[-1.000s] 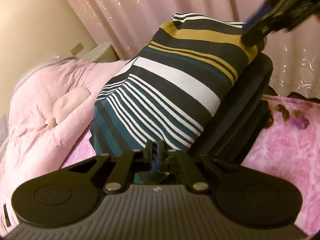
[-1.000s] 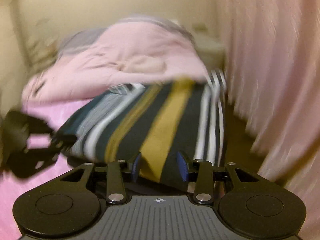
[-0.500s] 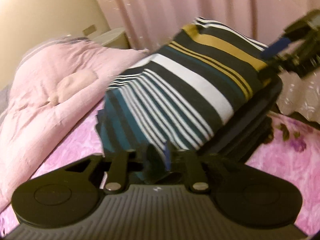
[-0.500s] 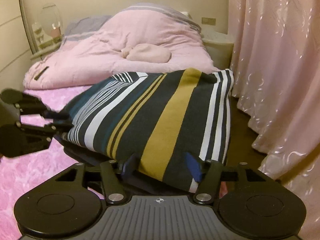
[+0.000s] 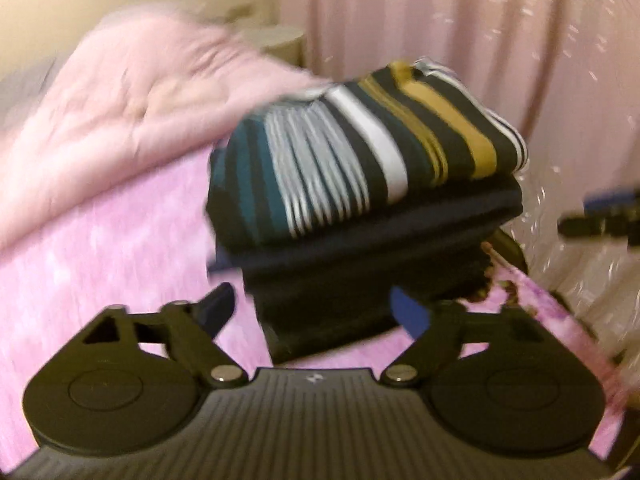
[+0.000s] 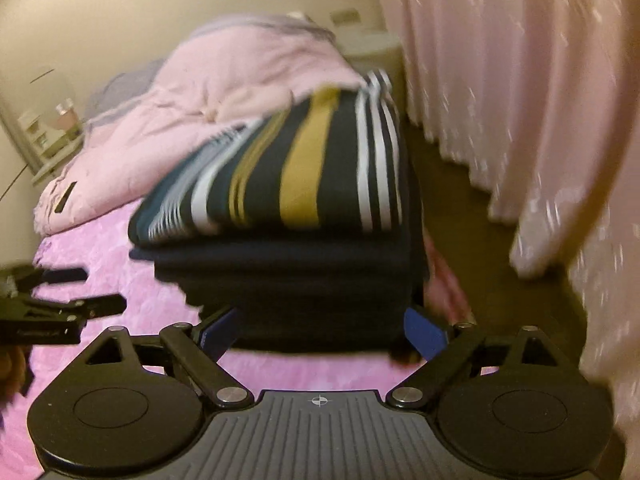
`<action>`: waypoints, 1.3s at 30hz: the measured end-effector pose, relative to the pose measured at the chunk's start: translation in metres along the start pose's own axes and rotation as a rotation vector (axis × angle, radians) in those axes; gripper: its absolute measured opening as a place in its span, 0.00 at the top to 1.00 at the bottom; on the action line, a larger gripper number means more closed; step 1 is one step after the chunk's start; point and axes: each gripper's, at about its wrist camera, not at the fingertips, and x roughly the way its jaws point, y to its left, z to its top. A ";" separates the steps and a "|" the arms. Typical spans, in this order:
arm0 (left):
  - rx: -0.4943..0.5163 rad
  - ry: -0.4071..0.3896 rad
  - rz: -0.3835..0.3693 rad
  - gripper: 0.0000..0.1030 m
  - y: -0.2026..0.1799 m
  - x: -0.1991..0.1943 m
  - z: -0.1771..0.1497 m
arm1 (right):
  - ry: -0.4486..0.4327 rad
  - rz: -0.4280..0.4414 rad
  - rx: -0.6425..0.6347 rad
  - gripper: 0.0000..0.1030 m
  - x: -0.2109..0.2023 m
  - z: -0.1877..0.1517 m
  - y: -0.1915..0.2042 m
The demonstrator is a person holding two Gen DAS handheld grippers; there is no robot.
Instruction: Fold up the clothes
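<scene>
Atop dark folded stack [image 5: 360, 264]: striped garment [image 5: 360, 160] folded flat; both grippers' jaws just opened, released.

1. Bed with bright pink floral fleece cover [image 6: 120, 240].
2. Bunched pale pink quilted duvet [image 6: 224, 92] lies on its far end.
3. Stack of dark folded clothes [image 6: 304, 288] sits on the cover near the curtain-side edge, folded striped navy, mustard and white garment [image 6: 296, 176] on top.

Pink curtains [image 6: 520, 80], beige wall [image 6: 160, 8], dark floor [image 6: 452, 184].
</scene>
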 end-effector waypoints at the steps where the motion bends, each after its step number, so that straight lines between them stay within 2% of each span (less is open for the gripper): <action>1: -0.054 0.012 0.013 0.05 0.001 -0.004 -0.009 | 0.012 -0.006 0.020 0.11 -0.002 -0.006 0.000; 5: -0.215 0.059 0.059 0.05 0.003 -0.018 -0.038 | 0.046 -0.032 0.045 0.10 -0.010 -0.026 0.008; 8: -0.280 0.070 0.086 0.05 0.004 -0.034 -0.050 | 0.055 -0.055 0.015 0.10 -0.020 -0.034 0.019; 11: -0.254 0.062 0.086 0.05 0.004 -0.048 -0.052 | 0.015 -0.085 0.006 0.10 -0.037 -0.037 0.030; 17: -0.165 0.011 0.008 0.06 -0.002 -0.077 -0.055 | -0.055 -0.127 0.015 0.10 -0.072 -0.041 0.065; 21: -0.137 -0.013 0.007 0.05 -0.002 -0.098 -0.058 | -0.102 -0.151 0.035 0.10 -0.093 -0.044 0.086; 24: -0.136 -0.031 -0.011 0.04 -0.001 -0.110 -0.062 | -0.121 -0.176 0.049 0.00 -0.105 -0.049 0.097; 25: -0.134 -0.034 -0.022 0.04 -0.001 -0.114 -0.063 | -0.126 -0.186 0.051 0.00 -0.108 -0.051 0.100; 30: -0.105 0.016 -0.015 0.05 -0.009 -0.121 -0.073 | -0.107 -0.215 0.053 0.00 -0.118 -0.066 0.109; 36: -0.128 0.020 0.001 0.06 -0.018 -0.127 -0.081 | -0.066 -0.218 0.037 0.00 -0.116 -0.074 0.104; 39: -0.149 0.016 0.034 0.06 -0.021 -0.131 -0.081 | -0.054 -0.201 0.018 0.00 -0.114 -0.070 0.103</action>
